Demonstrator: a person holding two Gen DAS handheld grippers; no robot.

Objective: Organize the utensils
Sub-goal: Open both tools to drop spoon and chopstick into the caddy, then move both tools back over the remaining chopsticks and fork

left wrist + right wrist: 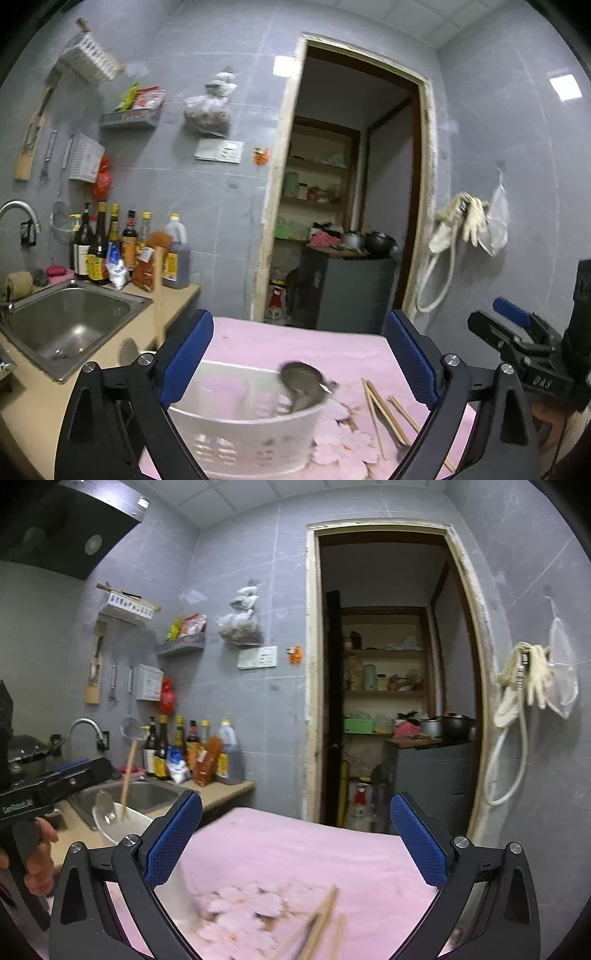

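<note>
We see a pink tablecloth printed with paler pink blossoms, and on it a white slotted basket and tan wooden chopsticks. A grey ladle leans in the basket. Both grippers are black with textured blue pads. The far wall tiles are grey, the sink steel-grey, the counter beige.

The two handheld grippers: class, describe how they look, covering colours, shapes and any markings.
Both match. The left gripper and right gripper have black angular frames with triangular cut-outs and silver round bolts. Their flat fingers carry blue textured pads. Seen side-on, each has a black pistol-style body bearing small white lettering, too blurred to read. No sleeves or cables are clearly visible.
</note>
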